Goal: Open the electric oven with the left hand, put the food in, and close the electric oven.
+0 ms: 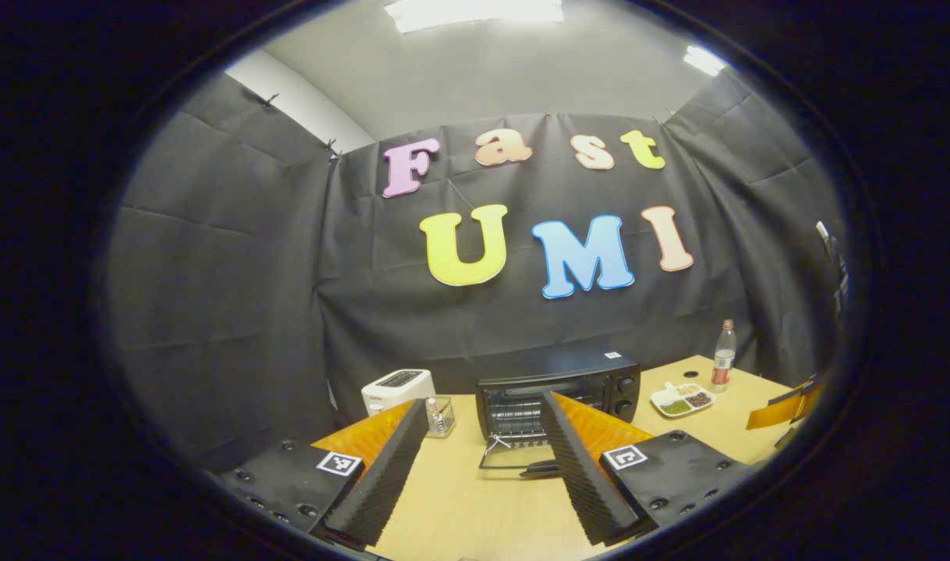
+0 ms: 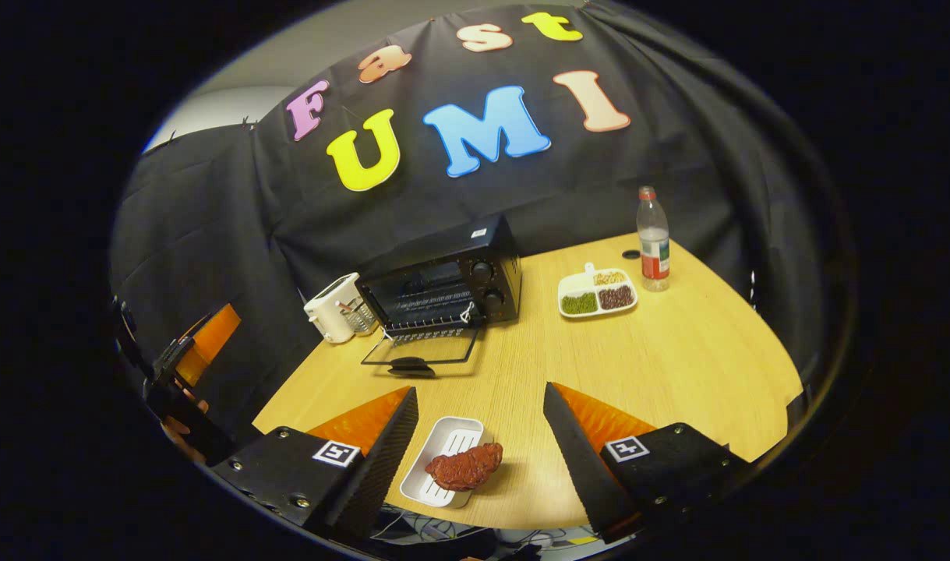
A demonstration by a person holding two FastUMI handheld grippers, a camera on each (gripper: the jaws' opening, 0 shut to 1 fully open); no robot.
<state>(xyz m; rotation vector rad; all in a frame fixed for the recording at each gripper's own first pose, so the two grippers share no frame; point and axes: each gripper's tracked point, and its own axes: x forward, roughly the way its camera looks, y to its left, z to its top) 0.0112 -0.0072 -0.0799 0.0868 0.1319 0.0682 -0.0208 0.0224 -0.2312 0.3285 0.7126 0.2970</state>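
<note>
- Ridged pads on the right gripper (image 2: pixel 481 452), fingers spread wide and gripping nothing, hanging over the near edge of the table (image 2: pixel 677 366)
- Between those fingers, not touching either: reddish-brown piece of meat (image 2: pixel 464 466) lying half on a small white tray (image 2: pixel 446 452), overhanging its right rim
- Beyond, well apart from the meat: black oven (image 2: pixel 443 292) at the back of the table, door (image 2: pixel 422 347) dropped flat onto the wood, wire rack visible inside
- Left gripper (image 1: pixel 484 460) likewise spread wide and empty, pointed at the oven (image 1: pixel 556 389), open door (image 1: pixel 513 456) lying between its fingers farther off
- Left of the oven: white toaster (image 2: pixel 333 308), with a small clear holder (image 2: pixel 358 315) between the two
- Right of the oven: white divided dish (image 2: pixel 598 294) with green, dark and yellowish fillings
- Just beside the dish, toward the back: upright clear bottle (image 2: pixel 653 238) with red cap and label
- Small dark round spot (image 2: pixel 631 254) on the wood left of the bottle, too small to identify
- Seen far left in the right gripper view: the other gripper with part of a hand (image 2: pixel 180 425) under it
</note>
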